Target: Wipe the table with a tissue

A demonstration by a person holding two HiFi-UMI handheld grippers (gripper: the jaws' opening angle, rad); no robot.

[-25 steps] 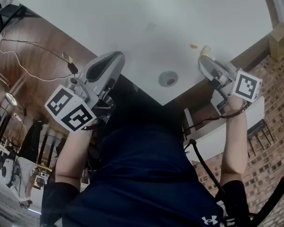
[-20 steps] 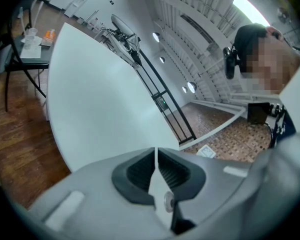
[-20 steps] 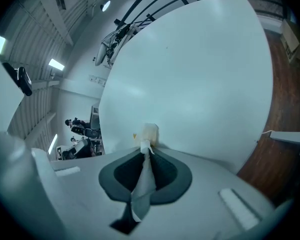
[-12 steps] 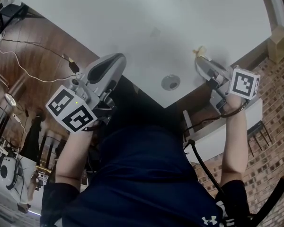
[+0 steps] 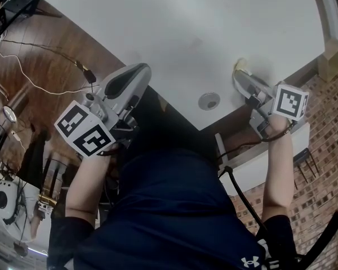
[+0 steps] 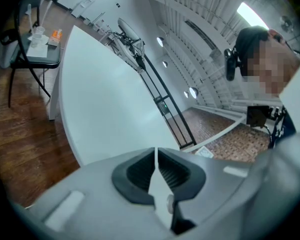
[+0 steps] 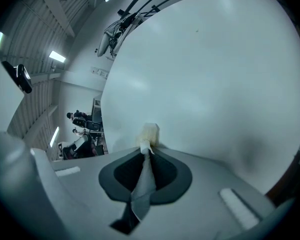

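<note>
Shirt (image 5: 174,207): dark navy, short sleeves (image 5: 67,235), small white logo (image 5: 249,261) low on the right side.
Left tool (image 5: 139,67): light grey moulded shell with a rounded nose; dark ribbed pads (image 6: 140,170) set in a dark oval recess; one small round screw (image 6: 169,202) below them.
Right tool (image 5: 239,72): same grey shell and dark recess.
Cubes (image 5: 84,129): white with black square markers, one at the rear of each tool.
Cable (image 5: 242,198): black, thick, running beside the right forearm.

wooden floor (image 5: 45,38) left | brickwork (image 5: 327,162) right | tan box (image 5: 330,59) beside brickwork | black chair (image 6: 37,61) on floor
</note>
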